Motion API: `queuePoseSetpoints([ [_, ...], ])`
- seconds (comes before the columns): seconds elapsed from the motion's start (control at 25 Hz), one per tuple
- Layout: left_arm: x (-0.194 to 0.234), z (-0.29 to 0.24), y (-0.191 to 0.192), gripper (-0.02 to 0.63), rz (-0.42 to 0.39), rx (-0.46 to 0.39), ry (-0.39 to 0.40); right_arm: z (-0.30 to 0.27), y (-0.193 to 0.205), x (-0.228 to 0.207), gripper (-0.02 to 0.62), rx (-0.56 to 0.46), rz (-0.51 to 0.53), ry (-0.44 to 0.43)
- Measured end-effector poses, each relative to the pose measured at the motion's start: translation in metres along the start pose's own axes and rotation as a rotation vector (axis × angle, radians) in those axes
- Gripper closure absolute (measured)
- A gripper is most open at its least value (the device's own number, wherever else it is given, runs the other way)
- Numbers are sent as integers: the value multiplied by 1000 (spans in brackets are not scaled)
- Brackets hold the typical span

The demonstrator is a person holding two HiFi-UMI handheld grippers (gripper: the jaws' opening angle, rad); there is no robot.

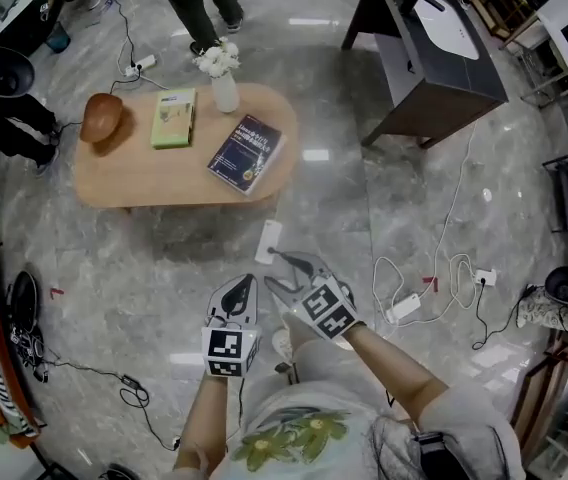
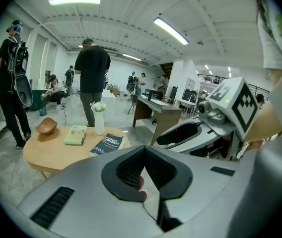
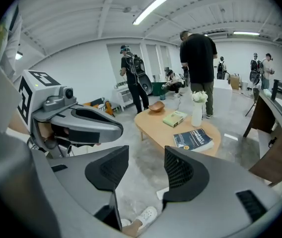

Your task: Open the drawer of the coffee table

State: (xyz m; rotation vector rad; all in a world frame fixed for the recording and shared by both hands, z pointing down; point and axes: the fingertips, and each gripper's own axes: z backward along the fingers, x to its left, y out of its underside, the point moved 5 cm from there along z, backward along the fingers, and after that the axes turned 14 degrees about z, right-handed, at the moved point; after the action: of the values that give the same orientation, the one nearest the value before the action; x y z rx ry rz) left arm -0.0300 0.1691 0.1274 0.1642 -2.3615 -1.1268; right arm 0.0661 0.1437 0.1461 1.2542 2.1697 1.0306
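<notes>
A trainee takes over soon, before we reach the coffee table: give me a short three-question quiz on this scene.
1. True or false: the right gripper has its fingers apart, nothing between them.
2. At the coffee table's left end in the head view sits: A mug, B wooden bowl, C laptop?
3. Fill in: the left gripper's fingers are ____.
Key: 1 true; 2 B; 3 shut.

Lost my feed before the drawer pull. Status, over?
Left gripper shut, empty; right gripper jaws apart, empty. Coffee table ahead, untouched, drawer not visible. White sheet on floor between.
</notes>
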Motion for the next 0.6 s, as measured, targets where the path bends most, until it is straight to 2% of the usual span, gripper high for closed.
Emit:
queuePoseSetpoints([
  [0.16, 18, -34, -4, 597, 9, 29, -6, -35, 18, -31, 396, 46, -15, -8],
  [0.4, 41, -87, 0, 597, 4, 52, -3, -85, 50, -65, 394, 126, 34, -3],
  [0.6, 59, -123, 23, 597, 1, 98, 23, -124, 78, -81, 393, 181, 50, 2],
])
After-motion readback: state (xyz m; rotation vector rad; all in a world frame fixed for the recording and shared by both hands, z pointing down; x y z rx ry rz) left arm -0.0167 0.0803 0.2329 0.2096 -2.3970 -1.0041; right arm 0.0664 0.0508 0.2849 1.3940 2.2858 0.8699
